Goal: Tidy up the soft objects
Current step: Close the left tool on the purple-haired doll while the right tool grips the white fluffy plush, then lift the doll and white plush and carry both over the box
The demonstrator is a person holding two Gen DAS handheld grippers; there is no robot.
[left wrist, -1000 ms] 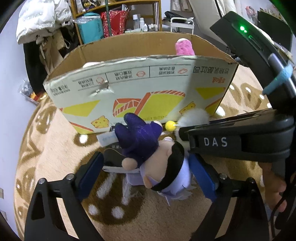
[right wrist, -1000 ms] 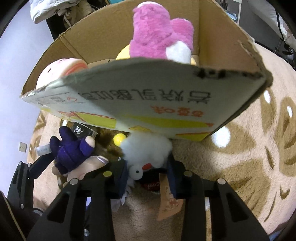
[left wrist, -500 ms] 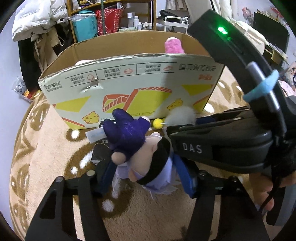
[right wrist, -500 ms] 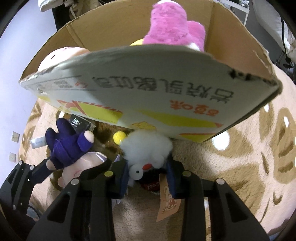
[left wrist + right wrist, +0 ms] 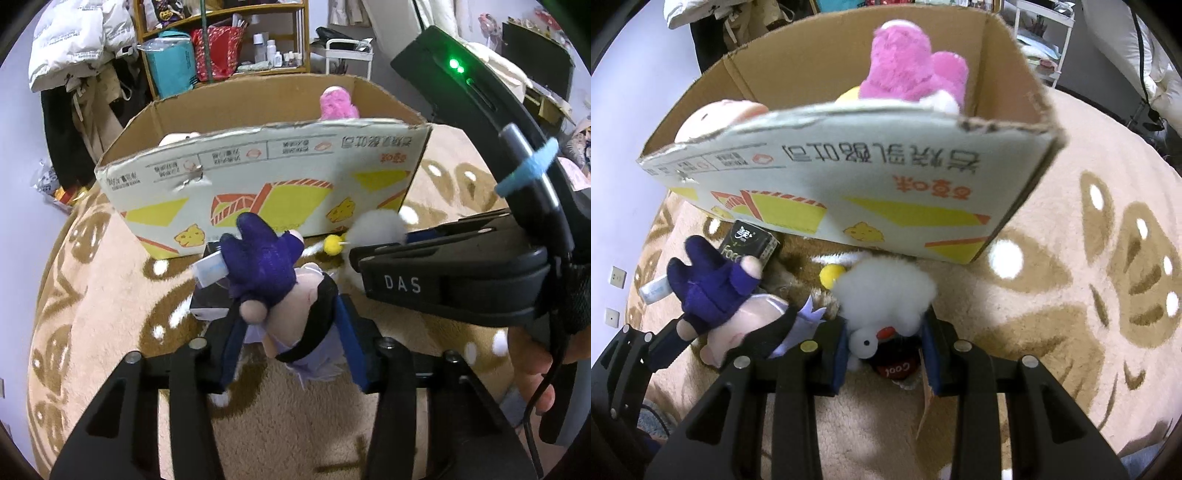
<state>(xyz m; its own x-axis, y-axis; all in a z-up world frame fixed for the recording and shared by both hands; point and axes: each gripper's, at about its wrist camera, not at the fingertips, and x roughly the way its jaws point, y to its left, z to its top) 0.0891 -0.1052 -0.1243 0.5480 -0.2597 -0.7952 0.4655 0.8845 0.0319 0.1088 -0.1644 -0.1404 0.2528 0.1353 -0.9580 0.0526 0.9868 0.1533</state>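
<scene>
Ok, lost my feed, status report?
Left gripper shut on purple doll. Right gripper shut on white plush. Cardboard box wall ahead.

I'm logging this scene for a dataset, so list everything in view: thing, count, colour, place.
cardboard box: 1, brown with yellow and white print, on the rug, open top
pink plush: 1, pink, inside the box
pale pink plush: 1, inside the box, left side
purple-clothed doll: 1, purple and peach, between the left gripper's fingers
white fluffy plush: 1, white, between the right gripper's fingers
yellow pompom: 1, on the rug by the box
black packet: 1, on the rug before the box
rug: 1, beige with brown pattern
shelf: 1, wooden, behind the box
left gripper: 1, black, blue pads
right gripper: 1, black, blue pads
</scene>
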